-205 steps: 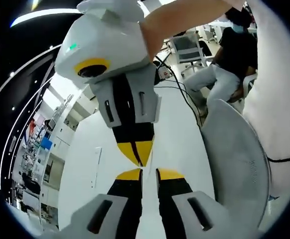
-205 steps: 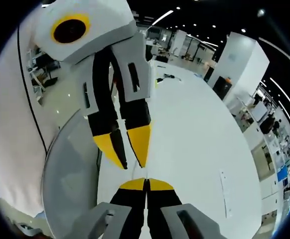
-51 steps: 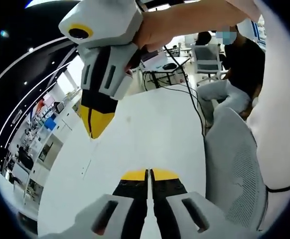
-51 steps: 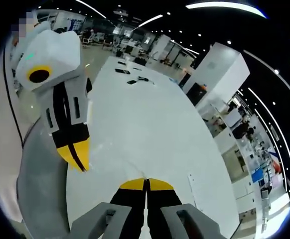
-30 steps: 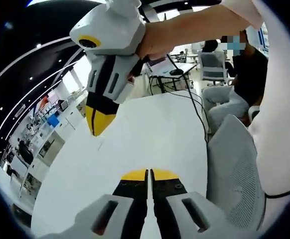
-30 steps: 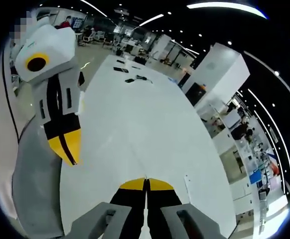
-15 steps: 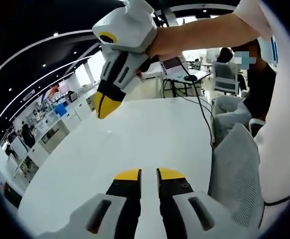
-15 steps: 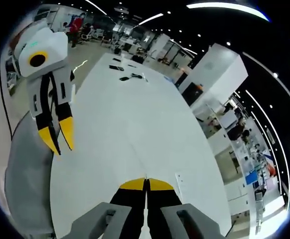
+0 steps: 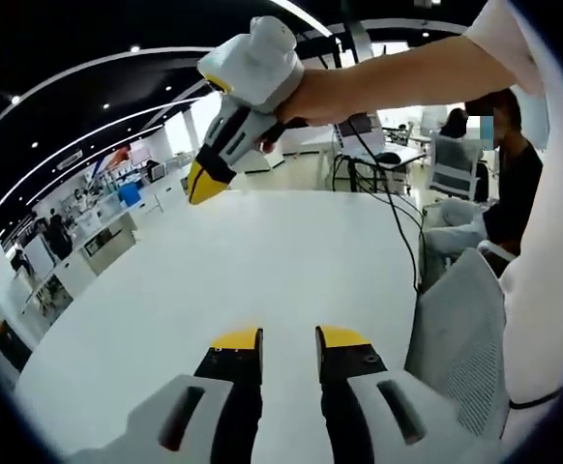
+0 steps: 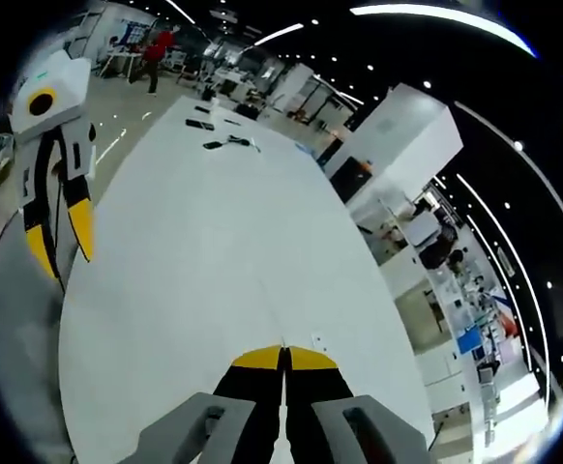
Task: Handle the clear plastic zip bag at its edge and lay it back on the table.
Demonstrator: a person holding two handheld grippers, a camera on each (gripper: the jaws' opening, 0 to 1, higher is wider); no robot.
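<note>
Right gripper [image 10: 283, 350]: fingers pressed flat together, nothing visibly between them (a clear film would be hard to spot). Left gripper [image 9: 288, 333]: fingers a narrow gap apart, empty, held above the near edge of the bench [image 10: 214, 222].

Bag: in the right gripper view only a faint small mark shows, just beyond and to the right of the right fingertips, flat on the white top. My guess is that this is the clear plastic zip bag [image 10: 316, 339]. Its long axis is too faint to tell.

Judgement: the right gripper is nearer, the left well apart on the grey chair [image 9: 456, 329] side. The bag seems laid back already.
</note>
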